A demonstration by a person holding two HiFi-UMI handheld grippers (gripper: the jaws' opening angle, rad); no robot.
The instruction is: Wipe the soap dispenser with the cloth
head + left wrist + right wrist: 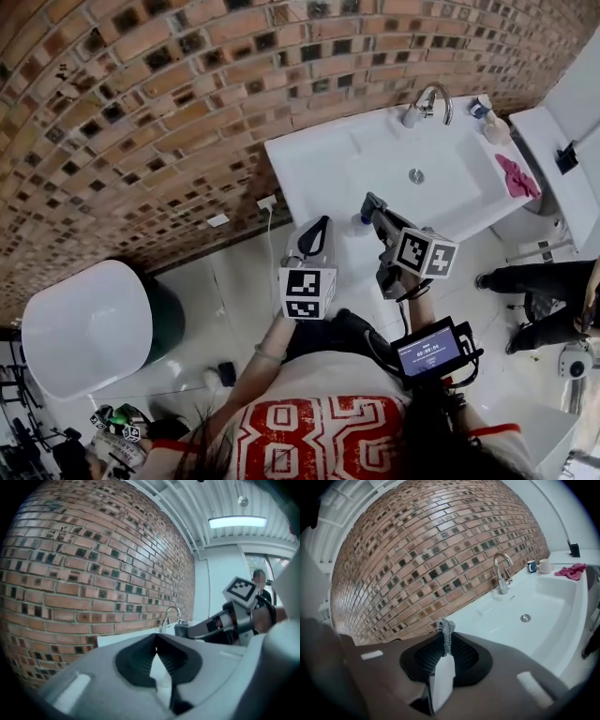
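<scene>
The right gripper (446, 637) has its fingers pinched on a small grey cloth (446, 627); the left gripper (156, 635) has its fingers closed together on nothing. The soap dispenser (496, 129) stands at the sink's (300, 159) far right corner, well apart from both. Carry the cloth over and steady the dispenser with the left before rubbing

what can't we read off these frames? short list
Head and right gripper views: soap dispenser too small to tell clean from dirty; the left gripper view does not show it.
Right gripper view: only a tuft of the grey cloth shows above the shut right tool, whose body hides the rest.
Left gripper view: sink mostly hidden behind the left tool.
</scene>
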